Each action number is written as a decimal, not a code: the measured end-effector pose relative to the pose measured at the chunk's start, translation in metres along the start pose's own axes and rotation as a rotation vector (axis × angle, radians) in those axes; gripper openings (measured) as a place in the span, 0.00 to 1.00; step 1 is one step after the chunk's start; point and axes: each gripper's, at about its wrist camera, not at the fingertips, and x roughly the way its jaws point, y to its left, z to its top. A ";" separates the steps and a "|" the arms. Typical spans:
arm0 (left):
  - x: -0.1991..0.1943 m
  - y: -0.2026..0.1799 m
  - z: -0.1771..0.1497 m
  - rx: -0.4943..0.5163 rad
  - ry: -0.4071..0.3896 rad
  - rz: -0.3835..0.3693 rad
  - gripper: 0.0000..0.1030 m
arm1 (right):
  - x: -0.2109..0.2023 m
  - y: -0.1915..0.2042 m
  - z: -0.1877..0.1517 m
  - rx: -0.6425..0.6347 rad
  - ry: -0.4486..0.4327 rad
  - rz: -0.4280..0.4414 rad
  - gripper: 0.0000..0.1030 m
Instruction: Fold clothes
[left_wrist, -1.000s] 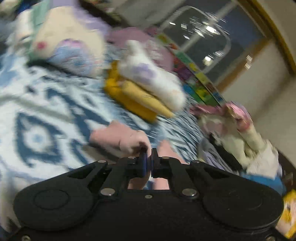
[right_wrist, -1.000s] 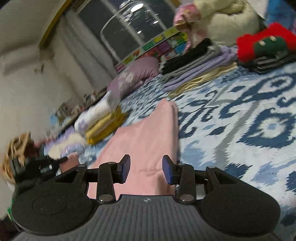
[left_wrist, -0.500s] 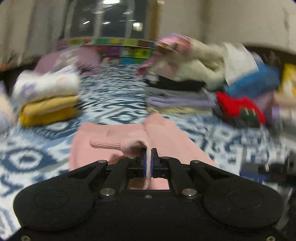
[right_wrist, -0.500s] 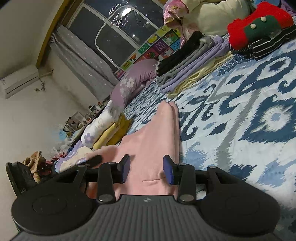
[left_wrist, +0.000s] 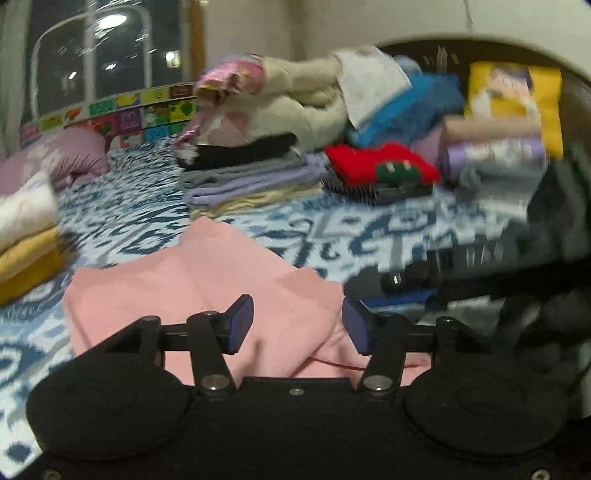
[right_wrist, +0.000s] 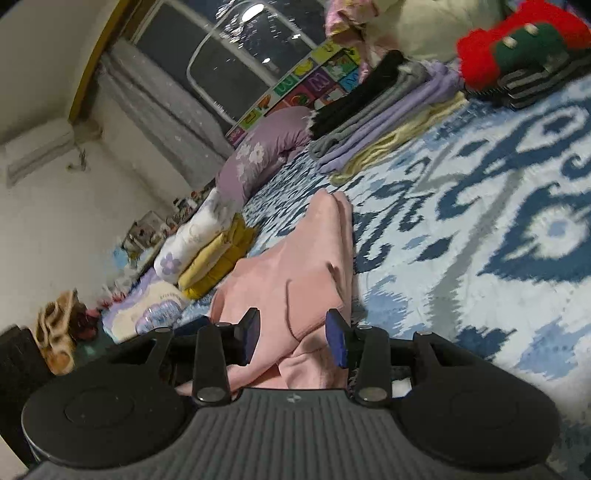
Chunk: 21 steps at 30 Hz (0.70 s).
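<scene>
My left claw (left_wrist: 297, 325) hangs with its jaws wide and nothing between them, low over the near end of the pink garment (left_wrist: 207, 280), and my right claw (right_wrist: 291, 341) is spread just as wide and empty, over the same garment (right_wrist: 295, 266) from the other side. The garment lies on the blue-and-white patterned bedspread (right_wrist: 480, 229), mostly flat, with a flap laid over near my left claw so that a slanting doubled edge (left_wrist: 314, 354) runs down toward the camera. I judge it light, soft and limp, something like a fleecy knit with a matte surface: it will sag and drape the moment I lift it, and won't slip much against my pads. A pinch on one layer would peel the layers apart, so I would take it at the thick folded edge or at a corner, both layers together, one claw at each end. It fits a fold partly made as well as one being smoothed at the end; I can't tell which. Around it sit finished stacks: a white and yellow pile (left_wrist: 26, 243), a flat stack of black, grey, lilac and cream (left_wrist: 251, 173), and a fuzzy red piece (left_wrist: 376, 164).
</scene>
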 end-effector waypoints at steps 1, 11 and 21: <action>-0.010 0.011 0.000 -0.041 -0.011 0.012 0.53 | 0.002 0.002 -0.001 -0.015 0.004 -0.004 0.40; -0.082 0.082 -0.026 -0.197 -0.023 0.156 0.50 | 0.009 0.013 -0.001 -0.038 0.017 -0.053 0.42; -0.090 0.077 -0.026 -0.198 -0.049 0.116 0.50 | 0.011 -0.020 0.001 0.390 0.050 -0.011 0.42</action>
